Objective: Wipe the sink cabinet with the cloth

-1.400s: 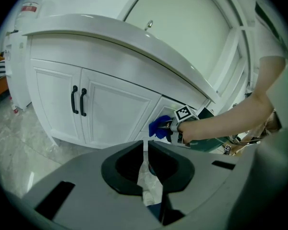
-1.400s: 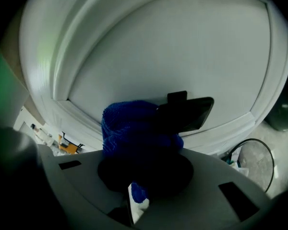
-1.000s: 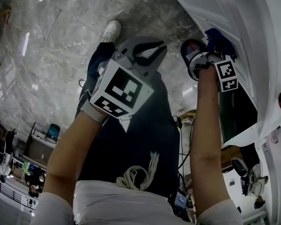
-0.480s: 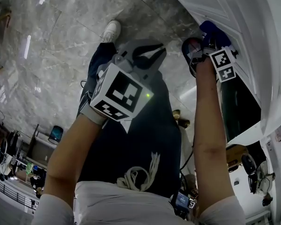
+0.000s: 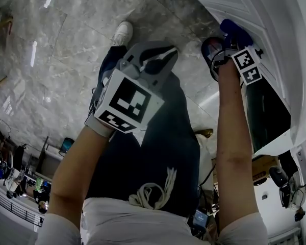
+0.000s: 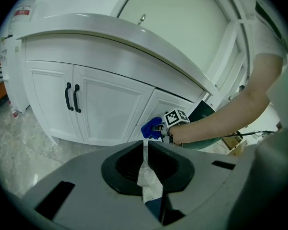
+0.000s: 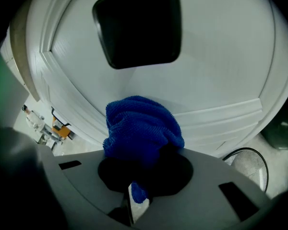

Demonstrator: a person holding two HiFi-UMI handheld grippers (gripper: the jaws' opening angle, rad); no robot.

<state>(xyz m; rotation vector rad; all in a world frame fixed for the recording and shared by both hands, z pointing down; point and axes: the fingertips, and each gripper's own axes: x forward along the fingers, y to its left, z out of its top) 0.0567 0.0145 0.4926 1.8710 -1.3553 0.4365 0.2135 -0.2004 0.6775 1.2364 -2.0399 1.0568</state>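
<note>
- In the head view, the right gripper (image 5: 228,44) holds the blue cloth (image 5: 233,30) against the white cabinet (image 5: 255,14). The left gripper (image 5: 158,55) hangs over the person's legs (image 5: 163,137), well apart from it.
- In the left gripper view, the jaws are pressed together with nothing between them.
- In the right gripper view, the jaws are clamped on the bunched cloth, which lies against the cabinet door.

Bright enough indoors, ceiling-light streaks glaring off the marble floor (image 5: 66,29), heavy fisheye warp, dark blurry corners.
</note>
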